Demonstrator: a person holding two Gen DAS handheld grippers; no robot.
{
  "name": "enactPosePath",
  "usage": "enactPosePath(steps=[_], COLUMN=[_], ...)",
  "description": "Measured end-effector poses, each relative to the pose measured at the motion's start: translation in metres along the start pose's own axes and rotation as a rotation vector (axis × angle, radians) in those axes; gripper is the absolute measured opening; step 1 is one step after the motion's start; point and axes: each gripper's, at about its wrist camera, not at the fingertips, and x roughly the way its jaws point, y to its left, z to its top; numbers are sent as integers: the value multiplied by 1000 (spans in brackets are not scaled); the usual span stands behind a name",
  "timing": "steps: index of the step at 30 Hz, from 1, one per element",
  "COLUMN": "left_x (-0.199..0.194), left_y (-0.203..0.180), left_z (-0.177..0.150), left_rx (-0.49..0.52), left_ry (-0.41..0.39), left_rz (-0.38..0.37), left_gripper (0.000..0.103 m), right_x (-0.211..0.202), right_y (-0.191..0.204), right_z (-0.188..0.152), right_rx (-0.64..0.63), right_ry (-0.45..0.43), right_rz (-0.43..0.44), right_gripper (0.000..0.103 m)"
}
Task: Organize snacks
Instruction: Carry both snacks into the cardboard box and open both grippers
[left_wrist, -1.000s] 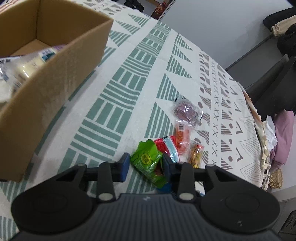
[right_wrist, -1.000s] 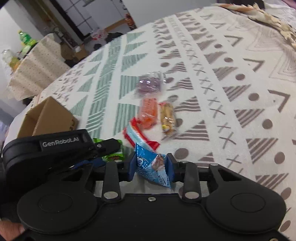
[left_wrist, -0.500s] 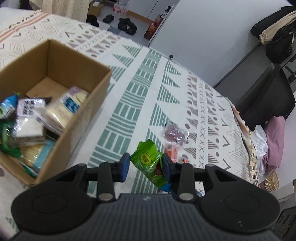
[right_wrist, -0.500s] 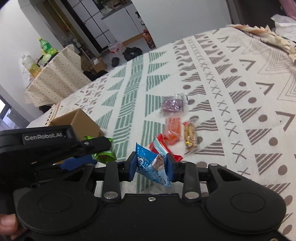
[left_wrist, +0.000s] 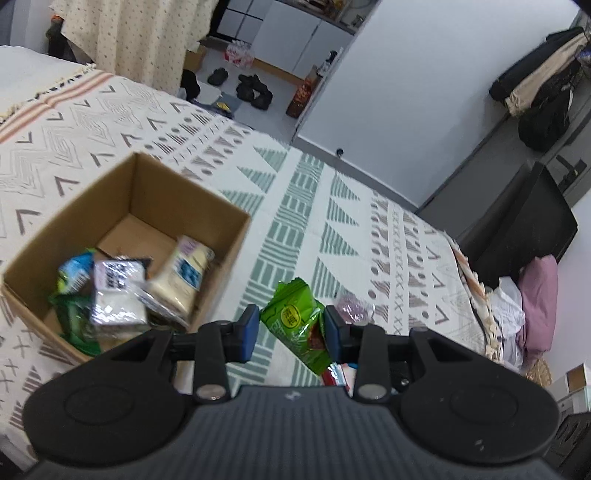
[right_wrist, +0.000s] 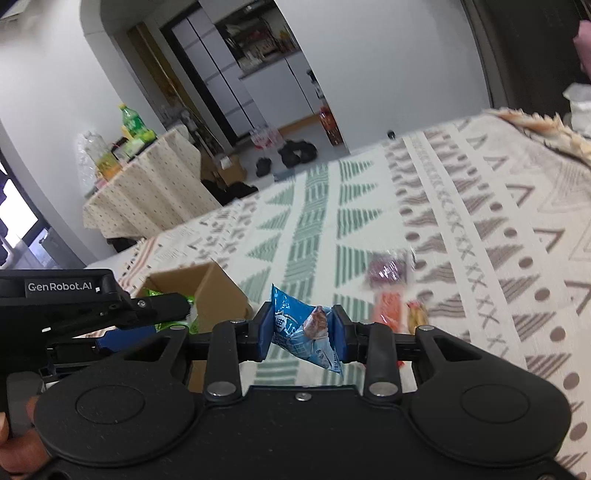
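Note:
My left gripper (left_wrist: 291, 326) is shut on a green snack packet (left_wrist: 295, 325) and holds it in the air, right of an open cardboard box (left_wrist: 225, 218) that holds several snack packs. My right gripper (right_wrist: 302, 326) is shut on a blue snack packet (right_wrist: 303, 328), also lifted above the patterned cloth. The box (right_wrist: 218, 288) shows in the right wrist view, left of the blue packet, behind the left gripper's body. A purple packet (right_wrist: 388, 267), an orange packet (right_wrist: 388, 306) and a yellow packet (right_wrist: 417, 317) lie on the cloth to the right.
The patterned cloth (left_wrist: 332, 229) covers the whole surface. A red packet (left_wrist: 334, 374) lies just below my left gripper. A purple packet (left_wrist: 354, 308) lies behind its right finger. A dark chair (left_wrist: 524, 225) and pink fabric (left_wrist: 537, 295) stand past the right edge.
Both grippers have risen from the cloth with their packets. The left view now looks down into the box, and the loose packets lie lower and farther off.

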Motion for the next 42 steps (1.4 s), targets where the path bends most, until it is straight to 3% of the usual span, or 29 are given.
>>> enactPosePath(steps=[8, 17, 30, 42], left_x=[-22, -29, -16, 17], left_y=[24, 61, 95, 111], left_z=[18, 32, 46, 67], left_rx=[-6, -42, -90, -96], left_ry=[-51, -74, -72, -44], left_rz=[46, 100, 153, 148], left_gripper=[37, 37, 37, 40], right_x=[3, 4, 33, 75], right_y=[19, 49, 89, 104], right_z=[2, 8, 16, 17], right_rx=[-53, -87, -147, -152], right_ry=[-25, -68, -133, -96], right_rz=[30, 129, 239, 261], right_gripper=[32, 32, 32, 32])
